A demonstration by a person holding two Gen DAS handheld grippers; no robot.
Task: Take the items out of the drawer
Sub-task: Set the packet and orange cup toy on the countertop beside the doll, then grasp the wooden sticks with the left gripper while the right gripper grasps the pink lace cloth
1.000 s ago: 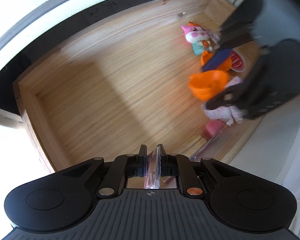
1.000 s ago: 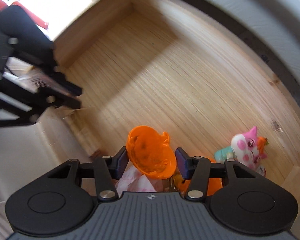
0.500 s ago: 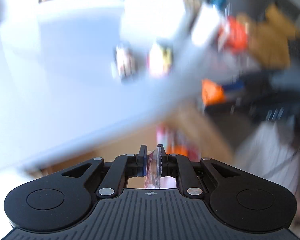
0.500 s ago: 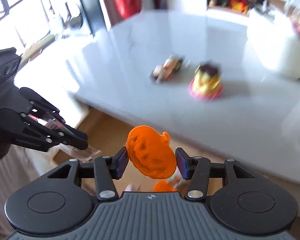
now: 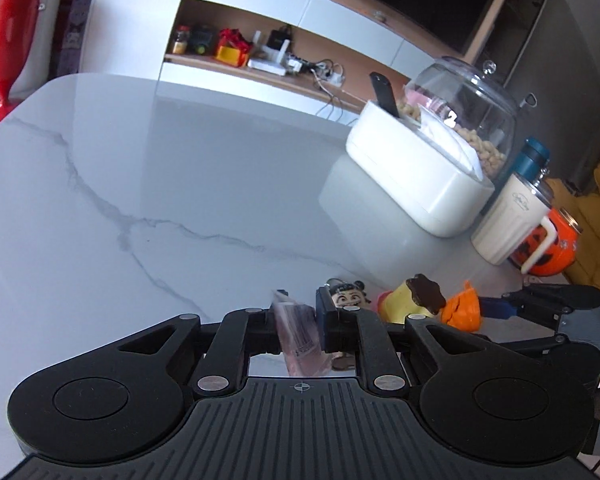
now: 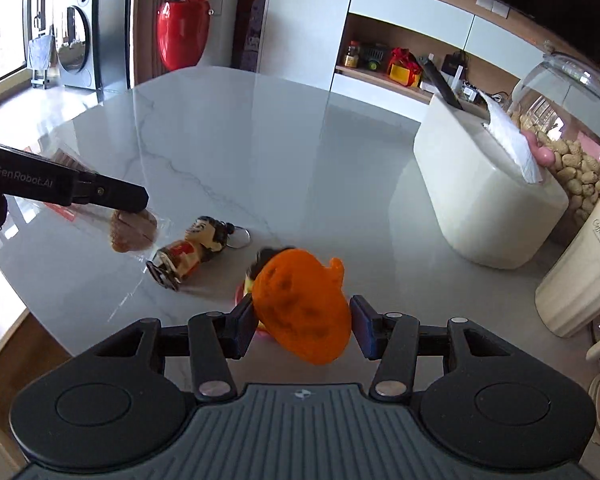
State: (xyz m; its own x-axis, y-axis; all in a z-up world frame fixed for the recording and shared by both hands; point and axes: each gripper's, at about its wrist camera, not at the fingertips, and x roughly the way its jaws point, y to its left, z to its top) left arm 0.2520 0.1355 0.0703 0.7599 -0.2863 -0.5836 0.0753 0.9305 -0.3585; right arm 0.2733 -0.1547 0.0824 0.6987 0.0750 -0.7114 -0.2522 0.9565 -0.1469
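Right gripper (image 6: 302, 322) clamping orange pumpkin toy (image 6: 304, 306), left gripper (image 5: 300, 322) opening around clear-wrapped snack (image 5: 300, 332)

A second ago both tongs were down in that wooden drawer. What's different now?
Both tongs rose out of the drawer and now sit over the marble table. The left tongs are opening, loosening the clear snack packet still between them. Unchanged: the right tongs still clamp the orange pumpkin toy.

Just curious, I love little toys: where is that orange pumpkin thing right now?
The orange pumpkin sits between the fingers of the right gripper, held above the marble table, just in front of the doll keychain.
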